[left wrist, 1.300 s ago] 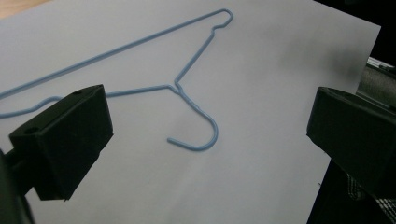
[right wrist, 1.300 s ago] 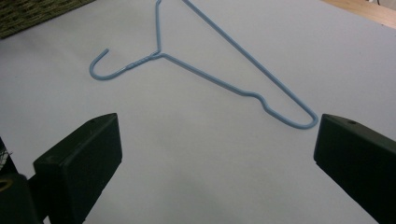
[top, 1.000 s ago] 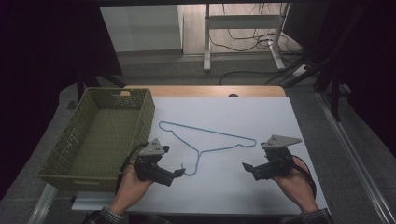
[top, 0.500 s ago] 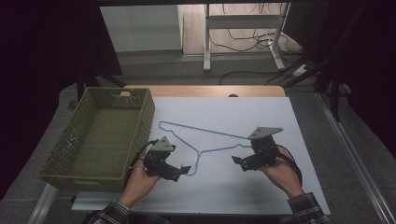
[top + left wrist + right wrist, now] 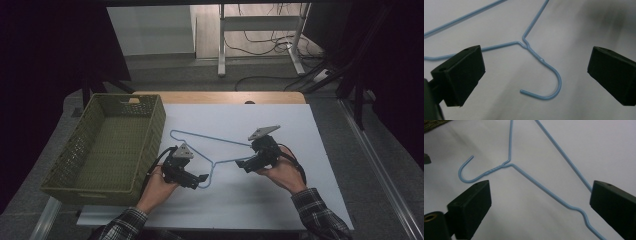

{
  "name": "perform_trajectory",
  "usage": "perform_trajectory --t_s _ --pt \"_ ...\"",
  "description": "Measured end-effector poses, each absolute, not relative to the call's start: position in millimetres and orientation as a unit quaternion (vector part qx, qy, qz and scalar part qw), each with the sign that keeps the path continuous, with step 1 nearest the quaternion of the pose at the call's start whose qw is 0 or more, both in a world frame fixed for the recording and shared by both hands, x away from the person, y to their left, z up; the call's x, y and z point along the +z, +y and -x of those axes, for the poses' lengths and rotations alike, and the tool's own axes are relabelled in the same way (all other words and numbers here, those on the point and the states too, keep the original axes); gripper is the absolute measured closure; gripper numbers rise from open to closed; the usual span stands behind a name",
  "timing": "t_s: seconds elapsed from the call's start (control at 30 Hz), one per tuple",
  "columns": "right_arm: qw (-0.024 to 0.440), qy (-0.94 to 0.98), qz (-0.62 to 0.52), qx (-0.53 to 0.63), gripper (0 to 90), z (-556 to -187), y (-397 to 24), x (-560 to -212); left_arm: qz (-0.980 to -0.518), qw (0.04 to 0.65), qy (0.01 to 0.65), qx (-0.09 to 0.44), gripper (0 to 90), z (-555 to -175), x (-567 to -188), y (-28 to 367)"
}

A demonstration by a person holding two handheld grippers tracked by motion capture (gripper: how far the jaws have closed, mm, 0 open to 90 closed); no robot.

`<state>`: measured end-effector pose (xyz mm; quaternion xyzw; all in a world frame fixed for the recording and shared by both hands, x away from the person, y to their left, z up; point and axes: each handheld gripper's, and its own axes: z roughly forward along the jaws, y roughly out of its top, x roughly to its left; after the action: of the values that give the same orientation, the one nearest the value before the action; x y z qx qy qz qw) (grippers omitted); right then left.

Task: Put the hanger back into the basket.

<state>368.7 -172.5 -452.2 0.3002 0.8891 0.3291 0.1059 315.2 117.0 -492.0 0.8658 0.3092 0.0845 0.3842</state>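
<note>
- One blue hanger (image 5: 200,145) lies flat on the table (image 5: 300,200).
- One green basket (image 5: 107,145) stands at the left.
- Two grippers, left (image 5: 202,177) and right (image 5: 241,163), both with jaws apart, holding nothing.

In the high view, part of the blue wire hanger (image 5: 210,150) is covered by the right gripper (image 5: 243,165). In the left gripper view, its shoulders are cut off by the top and left edges, and the upper right background is blurred.
</note>
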Motion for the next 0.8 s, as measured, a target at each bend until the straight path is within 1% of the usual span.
perform_trajectory --t_s 0.03,0.13,0.17,0.2,0.23,0.27,0.3,0.33,0.37,0.4,0.43,0.47,0.5,0.53,0.57,0.7,0.73,0.8 --pt "0.1 0.898 -0.287 0.318 6.8 -375 -167 -455 -0.867 0.382 0.309 0.086 1.3 -314 -492 117" --pt "0.099 0.908 -0.273 0.303 11.9 -383 -158 -459 -0.867 0.381 0.31 0.09 1.2 -314 -491 120" --pt "0.099 0.908 -0.273 0.303 11.9 -383 -158 -459 -0.867 0.381 0.31 0.09 1.2 -314 -491 120" --pt "0.096 0.917 -0.258 0.288 18.8 -389 -150 -462 -0.865 0.382 0.313 0.089 1.2 -315 -491 123" --pt "0.096 0.917 -0.258 0.288 18.8 -389 -150 -462 -0.865 0.382 0.313 0.089 1.3 -315 -491 123" --pt "0.089 0.925 -0.243 0.279 25.3 -392 -144 -465 -0.863 0.383 0.317 0.087 1.2 -315 -492 124" --pt "0.089 0.925 -0.243 0.279 25.3 -392 -144 -465 -0.863 0.383 0.317 0.087 1.2 -315 -492 124" --pt "0.084 0.935 -0.22 0.266 31.2 -398 -137 -469 -0.864 0.381 0.317 0.087 1.2 -316 -492 126" --pt "0.081 0.939 -0.209 0.26 35.0 -401 -134 -470 -0.864 0.381 0.317 0.086 1.3 -316 -493 126" --pt "0.081 0.939 -0.209 0.26 35.0 -401 -134 -470 -0.864 0.381 0.317 0.086 1.3 -316 -493 126" --pt "0.073 0.947 -0.189 0.249 41.2 -406 -128 -474 -0.864 0.38 0.318 0.086 1.2 -315 -493 127" --pt "0.073 0.948 -0.184 0.248 44.3 -408 -127 -475 -0.865 0.379 0.317 0.088 1.2 -315 -494 127" --pt "0.073 0.948 -0.184 0.248 44.3 -408 -127 -475 -0.865 0.379 0.317 0.088 1.2 -315 -494 127" --pt "0.058 0.955 -0.168 0.236 49.7 -413 -122 -480 -0.865 0.378 0.318 0.088 1.2 -315 -494 128" --pt "0.057 0.957 -0.164 0.233 52.2 -415 -121 -481 -0.864 0.379 0.32 0.087 1.2 -316 -494 129" --pt "0.045 0.965 -0.138 0.219 58.7 -420 -115 -489 -0.863 0.379 0.324 0.087 1.2 -316 -495 131" --pt "0.034 0.967 -0.129 0.215 63.4 -423 -111 -494 -0.862 0.378 0.325 0.086 1.2 -316 -495 131" --pt "0.032 0.97 -0.116 0.21 66.6 -424 -108 -497 -0.862 0.378 0.327 0.085 1.2 -316 -496 131"
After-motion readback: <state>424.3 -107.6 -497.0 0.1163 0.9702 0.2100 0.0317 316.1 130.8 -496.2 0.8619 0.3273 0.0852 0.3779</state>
